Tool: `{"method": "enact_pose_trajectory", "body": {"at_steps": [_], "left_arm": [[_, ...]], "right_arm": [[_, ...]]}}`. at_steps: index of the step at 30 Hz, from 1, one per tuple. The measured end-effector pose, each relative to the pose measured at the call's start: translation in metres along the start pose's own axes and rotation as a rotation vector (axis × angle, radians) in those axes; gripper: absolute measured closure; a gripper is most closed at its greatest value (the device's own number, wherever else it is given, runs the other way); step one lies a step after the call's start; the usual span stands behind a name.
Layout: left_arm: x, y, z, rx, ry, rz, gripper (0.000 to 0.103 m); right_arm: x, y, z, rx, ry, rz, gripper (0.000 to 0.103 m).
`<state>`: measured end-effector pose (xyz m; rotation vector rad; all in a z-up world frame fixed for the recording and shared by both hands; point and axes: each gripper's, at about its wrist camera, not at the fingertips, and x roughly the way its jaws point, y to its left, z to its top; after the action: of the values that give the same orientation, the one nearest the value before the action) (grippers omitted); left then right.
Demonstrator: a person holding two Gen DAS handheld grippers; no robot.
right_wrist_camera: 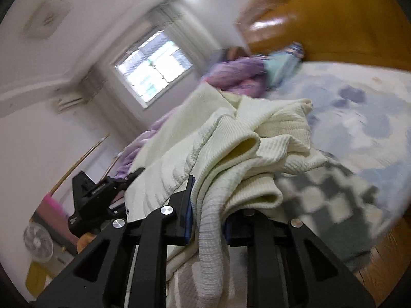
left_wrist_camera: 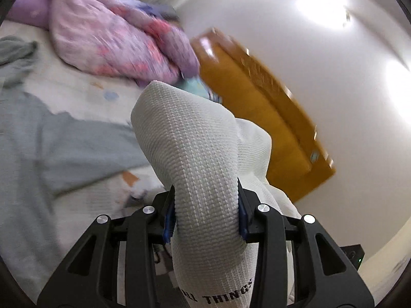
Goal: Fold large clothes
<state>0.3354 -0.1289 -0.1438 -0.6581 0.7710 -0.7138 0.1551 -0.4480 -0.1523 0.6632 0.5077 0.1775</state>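
Two wrist views. Left wrist: left gripper (left_wrist_camera: 205, 215) clamped on a thick fold of the white knit (left_wrist_camera: 190, 138), lifted above the bed (left_wrist_camera: 77, 84) and grey garment (left_wrist_camera: 51, 143). Right wrist: right gripper (right_wrist_camera: 206, 220) pinching the same knit (right_wrist_camera: 231, 138), which drapes forward over the bed (right_wrist_camera: 359, 97).

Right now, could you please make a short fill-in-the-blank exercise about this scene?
1. Both grippers are shut on a white knitted ____.
2. The quilt heaped on the bed is pink and ____.
3. The headboard is made of ____.

Missing words: sweater; purple; wood.
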Motion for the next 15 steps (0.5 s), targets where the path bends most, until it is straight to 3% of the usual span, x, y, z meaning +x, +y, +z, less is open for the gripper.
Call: {"method": "enact_pose_trajectory", "body": {"at_steps": [3,4,6,11,15], "left_arm": [[0.073,0.013,-0.026,0.0,0.167,0.1,0.062],[0.095,0.021,-0.038,0.005,0.219,0.168,0.061],[0.108,0.03,-0.052,0.009,0.228,0.2,0.055],[0.108,0.03,-0.043,0.017,0.259,0.188,0.054],[0.109,0.031,-0.041,0.023,0.271,0.199,0.044]], "right_arm": [[0.014,-0.072,-0.026,0.131,0.064,-0.13,0.086],[0.023,-0.093,-0.036,0.186,0.107,-0.168,0.086],[0.042,-0.135,-0.066,0.306,0.184,-0.206,0.085],[0.046,-0.146,-0.08,0.316,0.145,-0.19,0.084],[0.032,-0.143,-0.075,0.298,0.135,-0.181,0.084]]}}
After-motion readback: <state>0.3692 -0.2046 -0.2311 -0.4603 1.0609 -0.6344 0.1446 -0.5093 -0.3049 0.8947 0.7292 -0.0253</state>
